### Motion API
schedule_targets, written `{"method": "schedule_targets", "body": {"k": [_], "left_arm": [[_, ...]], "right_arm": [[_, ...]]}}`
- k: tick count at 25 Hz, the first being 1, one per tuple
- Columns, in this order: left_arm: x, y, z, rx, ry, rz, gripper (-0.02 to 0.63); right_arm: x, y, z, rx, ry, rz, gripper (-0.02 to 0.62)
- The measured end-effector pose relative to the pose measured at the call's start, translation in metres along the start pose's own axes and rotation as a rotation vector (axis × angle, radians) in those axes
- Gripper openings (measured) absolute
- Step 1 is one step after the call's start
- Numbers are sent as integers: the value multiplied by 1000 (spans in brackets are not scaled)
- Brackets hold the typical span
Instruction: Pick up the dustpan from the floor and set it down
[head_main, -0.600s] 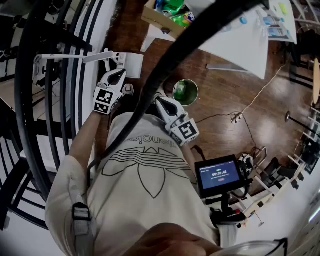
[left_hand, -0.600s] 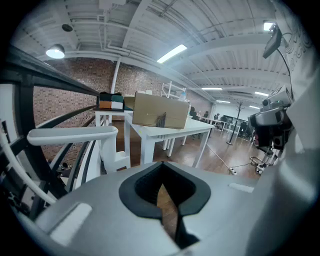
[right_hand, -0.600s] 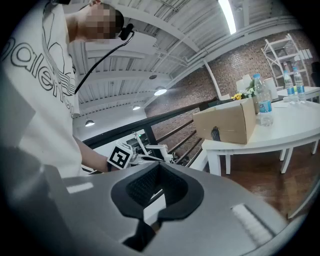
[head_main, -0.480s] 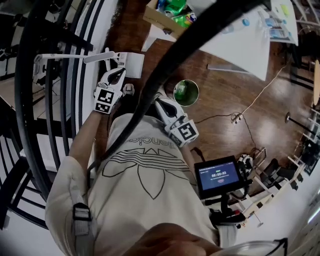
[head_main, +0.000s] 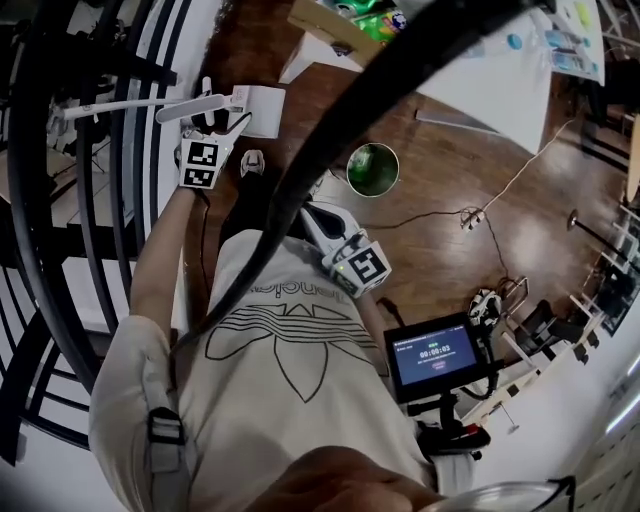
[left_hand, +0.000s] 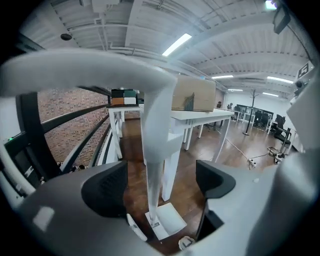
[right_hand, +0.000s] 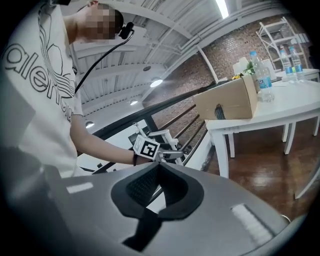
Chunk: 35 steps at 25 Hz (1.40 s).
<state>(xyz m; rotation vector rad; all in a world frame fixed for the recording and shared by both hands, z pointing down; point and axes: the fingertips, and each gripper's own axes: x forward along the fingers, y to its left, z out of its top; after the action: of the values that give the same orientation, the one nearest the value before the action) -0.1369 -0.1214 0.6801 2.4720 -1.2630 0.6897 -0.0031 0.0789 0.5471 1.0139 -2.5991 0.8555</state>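
Observation:
The white dustpan (left_hand: 167, 220) rests on the wooden floor, and its long handle (left_hand: 154, 165) rises straight up from it. My left gripper (left_hand: 157, 182) is open, with that handle standing between the wide jaws and touching neither pad. In the head view the left gripper (head_main: 207, 120) sits at the handle (head_main: 120, 106), beside the pan (head_main: 262, 108). My right gripper (right_hand: 157, 186) is shut on nothing, held close to the person's body (head_main: 318, 212), well away from the dustpan.
A black railing (head_main: 110, 200) runs along the left. White tables (head_main: 480, 70) stand ahead, one bearing a cardboard box (right_hand: 227, 102) with bottles. A round green bin (head_main: 372, 168) and a loose cable (head_main: 500, 195) are on the floor. A small screen (head_main: 435, 355) hangs at the person's right.
My left gripper has moved forward and up in the head view, from near the body to the dustpan's handle. The right gripper has barely shifted.

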Motion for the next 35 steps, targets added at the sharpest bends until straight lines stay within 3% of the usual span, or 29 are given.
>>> {"method": "schedule_targets", "body": {"k": [2, 3, 4, 8, 12, 19, 26, 35], "left_arm": [[16, 2, -3, 1, 22, -19, 442], [22, 3, -5, -2, 44, -20, 300], [26, 4, -7, -3, 65, -13, 92], [22, 7, -6, -29, 104, 11, 94], [-1, -2, 8, -41, 86, 13, 94], [-60, -24, 83, -46, 4, 55, 92], [-103, -50, 146, -33, -31, 60, 91], [-107, -76, 163, -30, -43, 71, 92]], "right_arm": [[2, 1, -8, 9, 10, -2, 2], [2, 1, -11, 12, 15, -6, 2], [2, 1, -13, 15, 18, -11, 2], [-1, 0, -17, 20, 14, -32, 2], [-12, -5, -8, -8, -39, -54, 2], [-35, -31, 36, -64, -188, -68, 2], [-47, -39, 73, -151, -303, -20, 2], [-54, -51, 84, -169, -322, 12, 2]]}}
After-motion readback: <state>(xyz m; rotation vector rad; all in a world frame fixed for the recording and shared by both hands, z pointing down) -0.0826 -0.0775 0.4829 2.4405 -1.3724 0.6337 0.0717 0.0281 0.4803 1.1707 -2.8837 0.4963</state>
